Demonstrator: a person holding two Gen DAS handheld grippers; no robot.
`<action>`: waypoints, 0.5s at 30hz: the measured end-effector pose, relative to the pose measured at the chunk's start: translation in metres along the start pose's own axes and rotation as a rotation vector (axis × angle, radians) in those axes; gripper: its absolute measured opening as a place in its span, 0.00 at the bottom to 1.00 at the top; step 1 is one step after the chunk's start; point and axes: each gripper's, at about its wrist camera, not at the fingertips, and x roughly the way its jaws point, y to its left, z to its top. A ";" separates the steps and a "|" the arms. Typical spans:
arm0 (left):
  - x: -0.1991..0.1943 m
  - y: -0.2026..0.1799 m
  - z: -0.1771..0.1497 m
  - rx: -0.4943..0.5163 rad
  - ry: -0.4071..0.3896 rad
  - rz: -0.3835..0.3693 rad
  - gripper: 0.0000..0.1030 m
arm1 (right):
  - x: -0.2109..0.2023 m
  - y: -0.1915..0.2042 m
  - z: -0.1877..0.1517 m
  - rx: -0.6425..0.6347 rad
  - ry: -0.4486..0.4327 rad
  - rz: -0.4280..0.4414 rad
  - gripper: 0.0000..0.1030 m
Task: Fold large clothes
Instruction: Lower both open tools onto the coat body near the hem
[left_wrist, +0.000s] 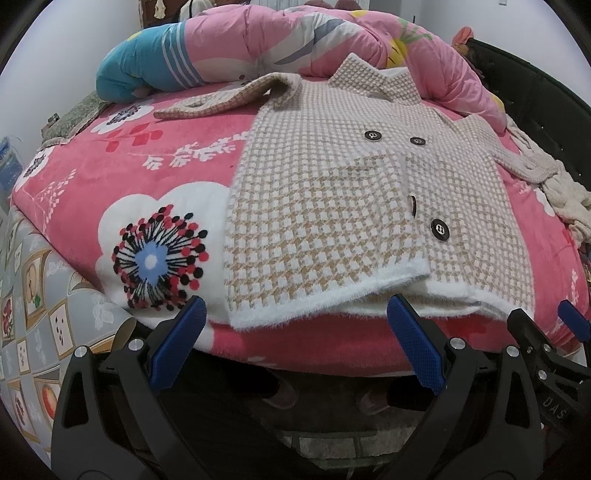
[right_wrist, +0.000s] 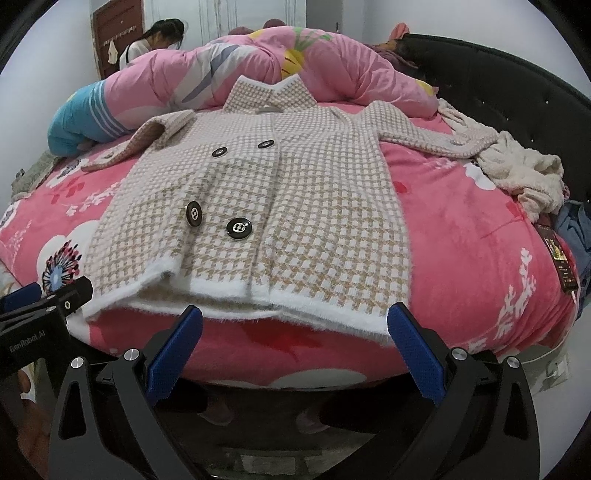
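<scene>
A rolled pink quilt (right_wrist: 266, 70) was seen heaped beyond the fingers, and a cream knit (right_wrist: 524, 173) lay far to their right beside the black headboard (right_wrist: 517, 85). Bare pink floral blanket (left_wrist: 129, 173) was left open ahead-left. The fuzzy houndstooth coat (left_wrist: 332, 192) was spread flat just ahead of both grippers, its white hem nearest. The left gripper (left_wrist: 295, 343) and right gripper (right_wrist: 295, 343) were held with fingers apart, empty.

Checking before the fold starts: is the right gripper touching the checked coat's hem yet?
Apart. In the right wrist view the right gripper is open, with pink blanket showing between it and the coat's hem.
</scene>
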 end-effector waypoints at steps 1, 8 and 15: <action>0.002 0.000 0.002 -0.001 0.001 0.000 0.92 | 0.001 0.000 0.001 -0.002 -0.001 -0.003 0.95; 0.011 0.000 0.012 -0.006 0.005 0.012 0.92 | 0.009 0.001 0.011 -0.009 -0.002 -0.018 0.95; 0.026 -0.001 0.026 -0.009 0.016 0.033 0.92 | 0.022 0.001 0.023 -0.014 0.006 -0.027 0.95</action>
